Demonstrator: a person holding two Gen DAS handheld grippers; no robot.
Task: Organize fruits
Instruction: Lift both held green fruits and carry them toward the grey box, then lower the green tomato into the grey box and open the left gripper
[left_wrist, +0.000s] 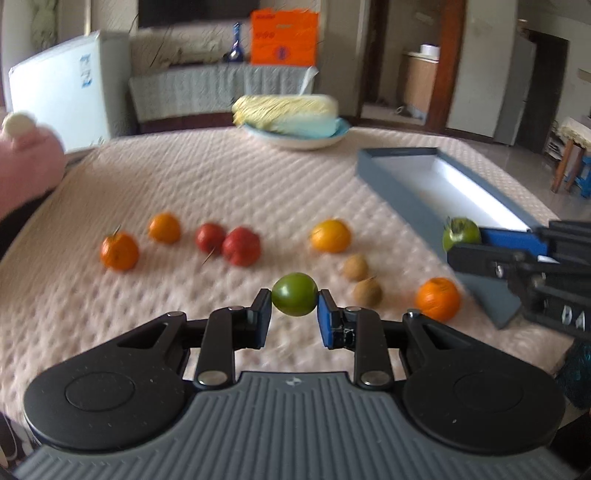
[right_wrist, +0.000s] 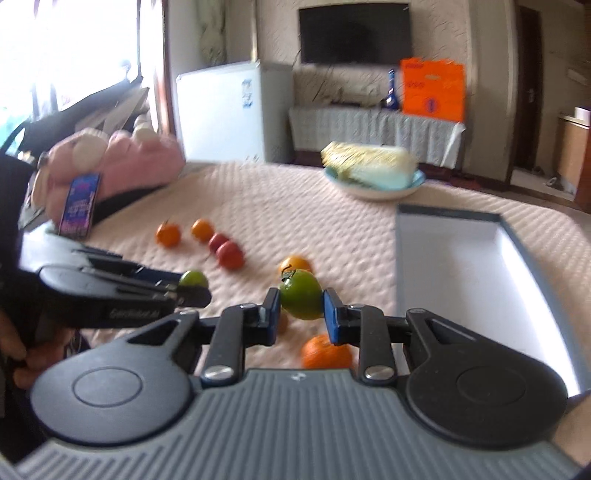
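My left gripper (left_wrist: 294, 295) is shut on a smooth green fruit (left_wrist: 294, 294), held above the quilted tablecloth. My right gripper (right_wrist: 301, 301) is shut on a second green fruit (right_wrist: 301, 293) with a dark stem. In the left wrist view the right gripper (left_wrist: 466, 246) holds that fruit (left_wrist: 460, 230) beside the near end of the grey box (left_wrist: 402, 184). In the right wrist view the left gripper (right_wrist: 190, 286) with its fruit (right_wrist: 192, 278) sits at the left. Oranges (left_wrist: 119, 251), two red fruits (left_wrist: 240, 246) and two small brown fruits (left_wrist: 365, 291) lie loose on the cloth.
The long grey box (right_wrist: 406, 258) with a white inside lies at the right. A blue plate (left_wrist: 306, 140) carrying a cabbage stands at the far side. A pink plush toy (right_wrist: 118, 162) sits at the left edge. A hand (right_wrist: 22, 365) grips the left tool.
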